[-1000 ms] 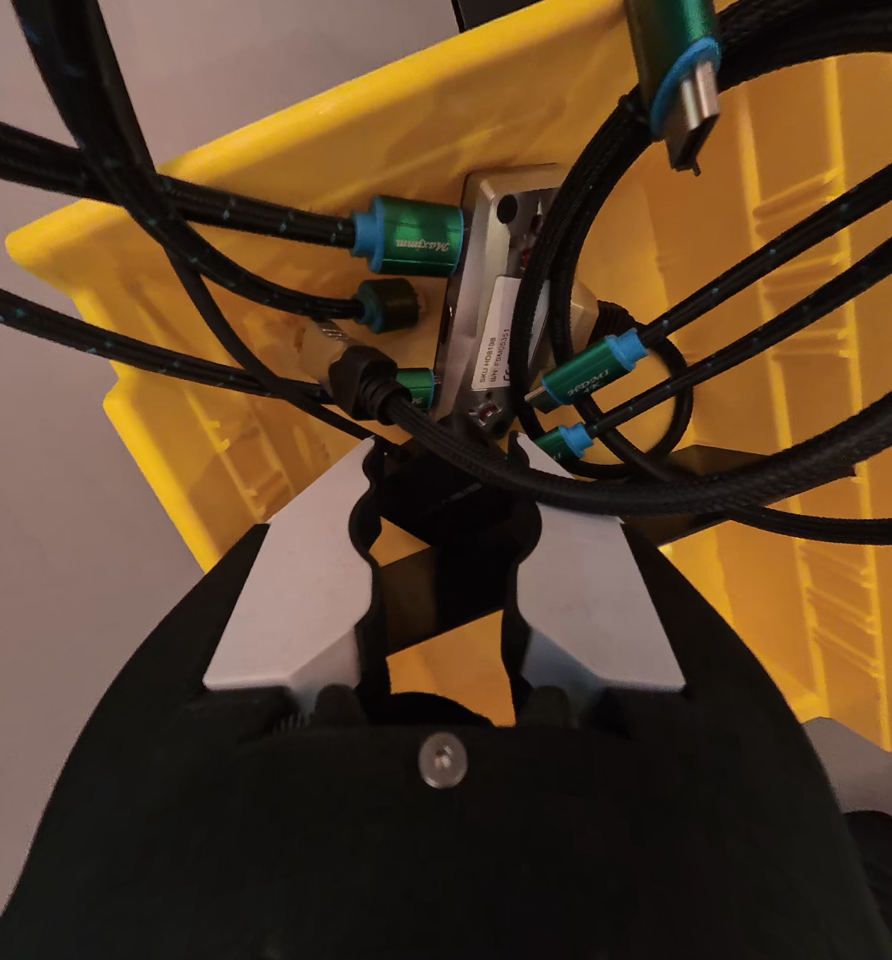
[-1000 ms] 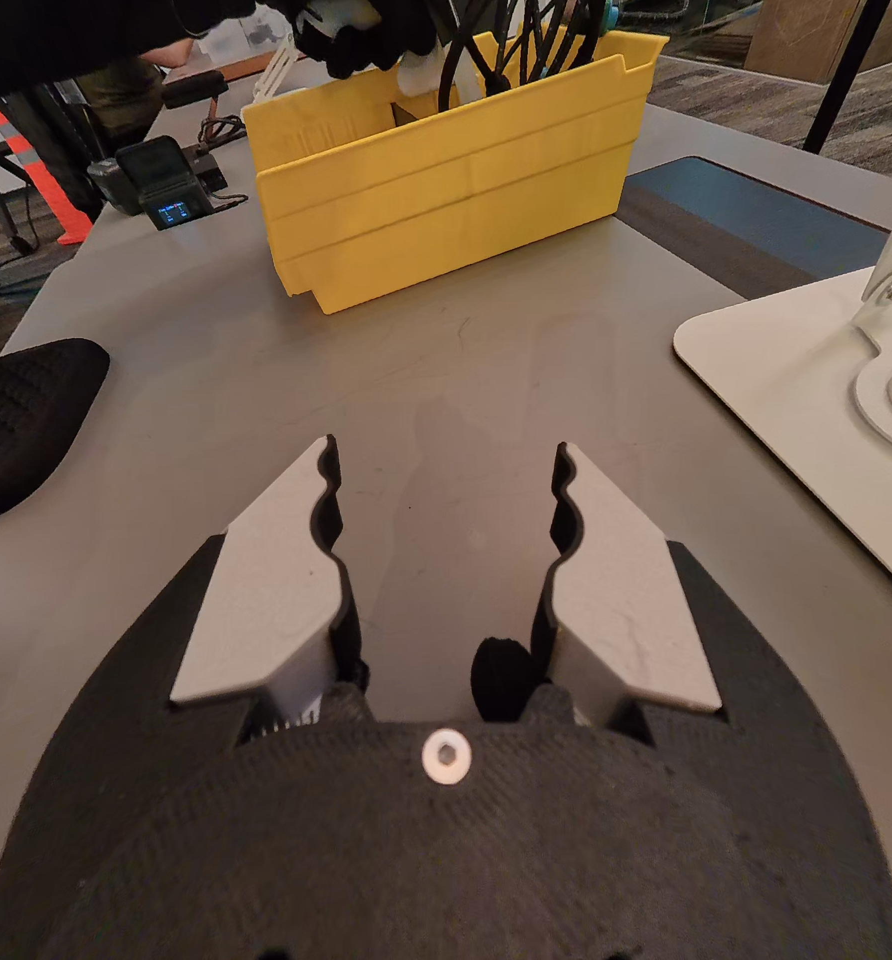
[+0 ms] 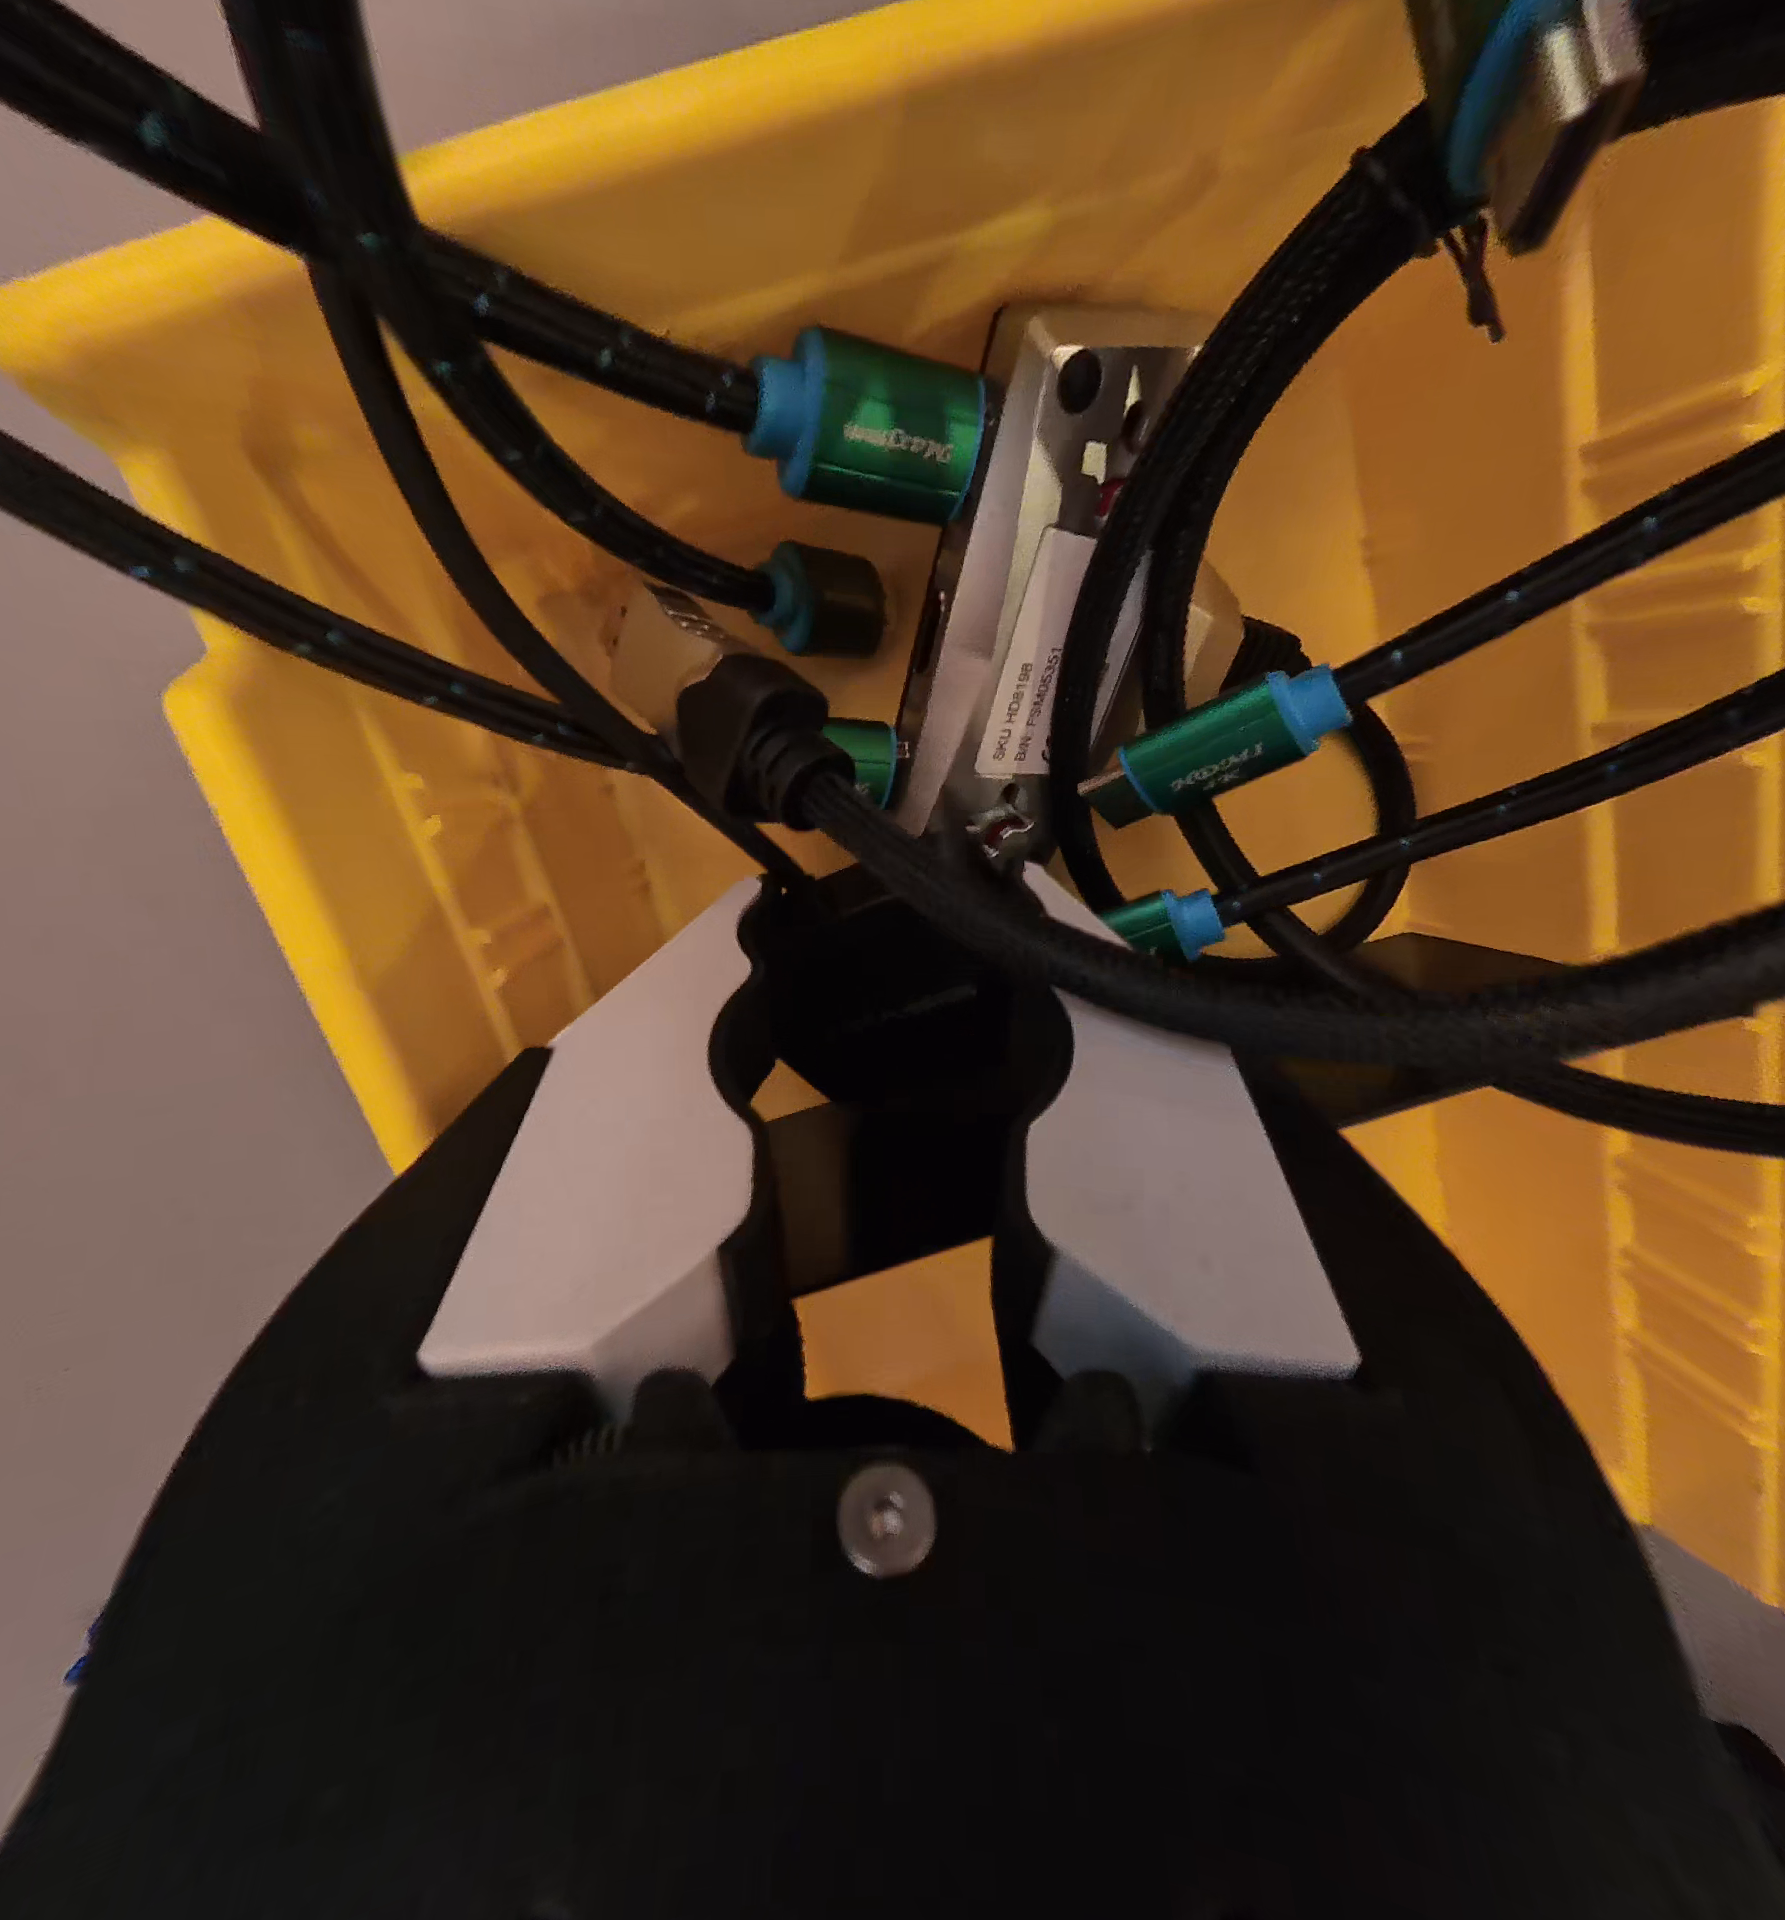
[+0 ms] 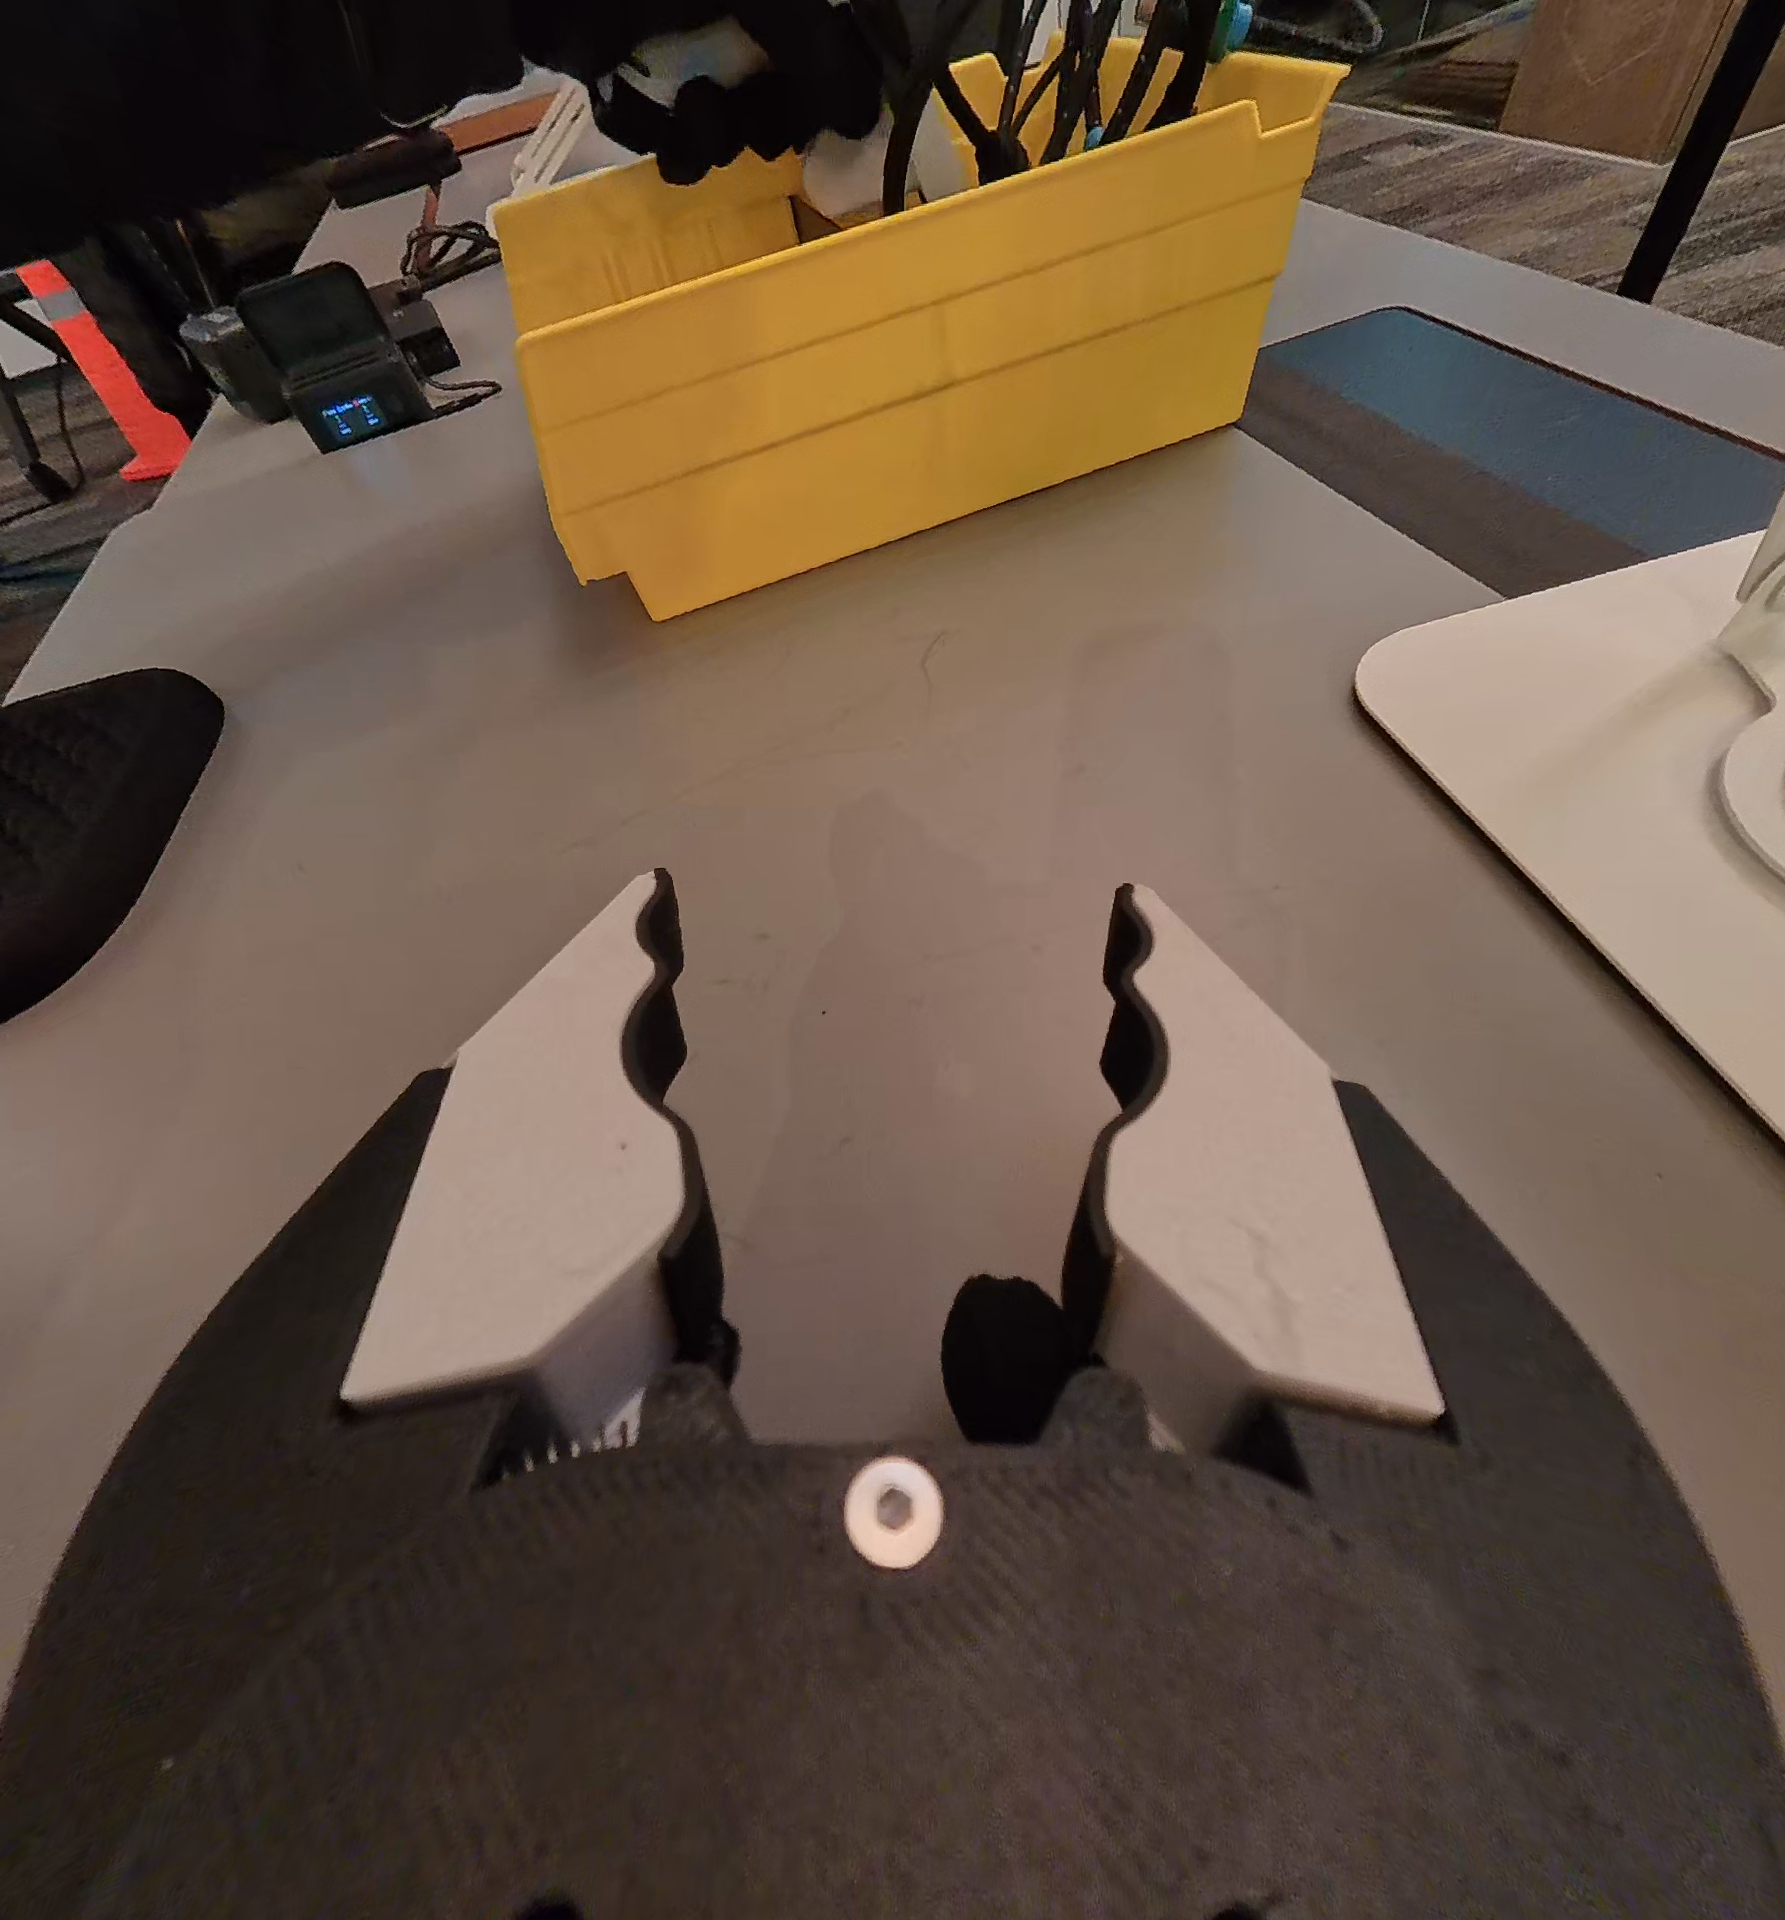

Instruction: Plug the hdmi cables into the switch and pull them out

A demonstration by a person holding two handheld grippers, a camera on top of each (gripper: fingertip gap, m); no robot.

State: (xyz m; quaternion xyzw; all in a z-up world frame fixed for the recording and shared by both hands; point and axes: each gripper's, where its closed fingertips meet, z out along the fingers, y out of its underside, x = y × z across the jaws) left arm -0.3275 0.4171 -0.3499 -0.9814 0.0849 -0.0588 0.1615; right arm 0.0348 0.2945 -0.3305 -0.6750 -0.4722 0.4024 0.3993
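Left gripper [image 3: 893,914] is over the yellow bin [image 3: 1283,239], fingers [image 3: 618,1122] clenched on a black plug [image 3: 888,997] at the near end of the silver switch [image 3: 1013,623]. The switch hangs over the bin, with a white sticker on its side. One green plug with a blue collar [image 3: 867,436] is seated in its left side; a darker plug [image 3: 826,603] sits just beside the next port, and whether it is seated can't be told. Two more green plugs [image 3: 1220,748] lie loose on the right of the switch, not inserted. Black braided cables [image 3: 1490,997] loop across everything.

Right gripper [image 4: 893,894] hovers low over the grey desk [image 4: 867,727], well apart from the bin [image 4: 919,395], fingers [image 4: 555,1122] released and holding nothing. Cables [image 4: 1064,94] stick up out of the bin. A white stand base [image 4: 1594,769] sits to the right, a small black device with a lit screen [image 4: 348,364] at far left.
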